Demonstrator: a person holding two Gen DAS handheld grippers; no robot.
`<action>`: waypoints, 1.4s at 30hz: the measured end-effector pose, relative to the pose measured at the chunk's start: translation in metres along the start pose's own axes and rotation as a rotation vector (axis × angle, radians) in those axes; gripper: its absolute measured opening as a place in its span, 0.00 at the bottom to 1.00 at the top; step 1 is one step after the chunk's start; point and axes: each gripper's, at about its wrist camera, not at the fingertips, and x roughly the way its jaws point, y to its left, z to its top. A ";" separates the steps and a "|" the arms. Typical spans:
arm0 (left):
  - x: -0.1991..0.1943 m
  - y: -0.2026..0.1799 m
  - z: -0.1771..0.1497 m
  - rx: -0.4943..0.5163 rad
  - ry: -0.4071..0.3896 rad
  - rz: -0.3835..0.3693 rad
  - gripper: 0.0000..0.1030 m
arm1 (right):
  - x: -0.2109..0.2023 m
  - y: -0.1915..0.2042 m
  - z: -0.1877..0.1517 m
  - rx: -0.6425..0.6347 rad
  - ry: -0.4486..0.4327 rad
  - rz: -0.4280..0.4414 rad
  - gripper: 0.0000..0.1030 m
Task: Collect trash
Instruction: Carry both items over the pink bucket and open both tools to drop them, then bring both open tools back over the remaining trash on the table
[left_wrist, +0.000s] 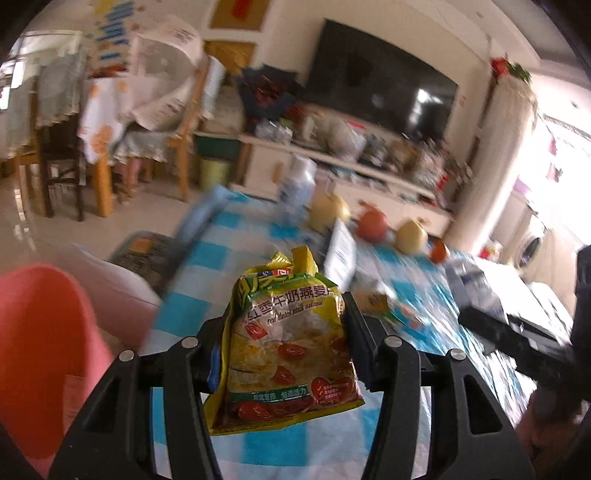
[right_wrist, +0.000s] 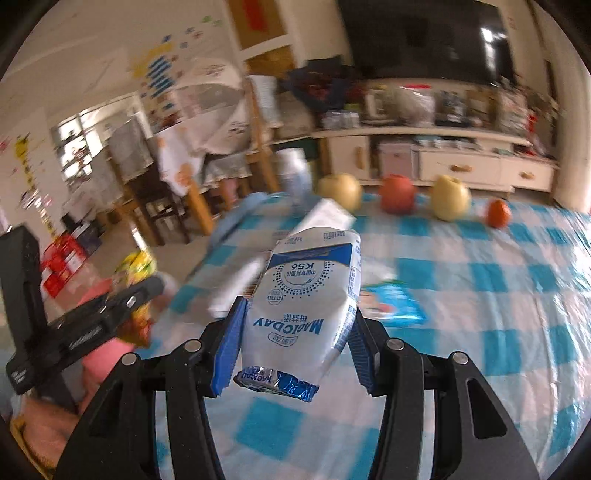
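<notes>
Left wrist view: left gripper (left_wrist: 284, 328) pinches a crinkly yellow oatmeal packet (left_wrist: 286, 347) mid-frame, light and limp. Right gripper (right_wrist: 295, 332) clamps a soft, crushed white-blue milk carton (right_wrist: 306, 306) by its middle.

Left gripper (left_wrist: 284, 332) clamps yellow oatmeal packet (left_wrist: 284, 350) above blue-checked tablecloth (left_wrist: 207, 258).

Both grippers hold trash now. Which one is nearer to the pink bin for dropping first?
Probably left. The left gripper, shut on the yellow packet, has the pink bin beside it.
</notes>
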 end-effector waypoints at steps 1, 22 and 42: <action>-0.004 0.007 0.002 -0.018 -0.014 0.014 0.53 | 0.001 0.011 0.001 -0.015 0.003 0.018 0.51; -0.078 0.218 0.007 -0.580 -0.102 0.505 0.53 | 0.093 0.254 0.008 -0.298 0.198 0.393 0.52; -0.068 0.185 0.008 -0.470 -0.228 0.396 0.91 | 0.076 0.206 -0.024 -0.240 0.183 0.210 0.90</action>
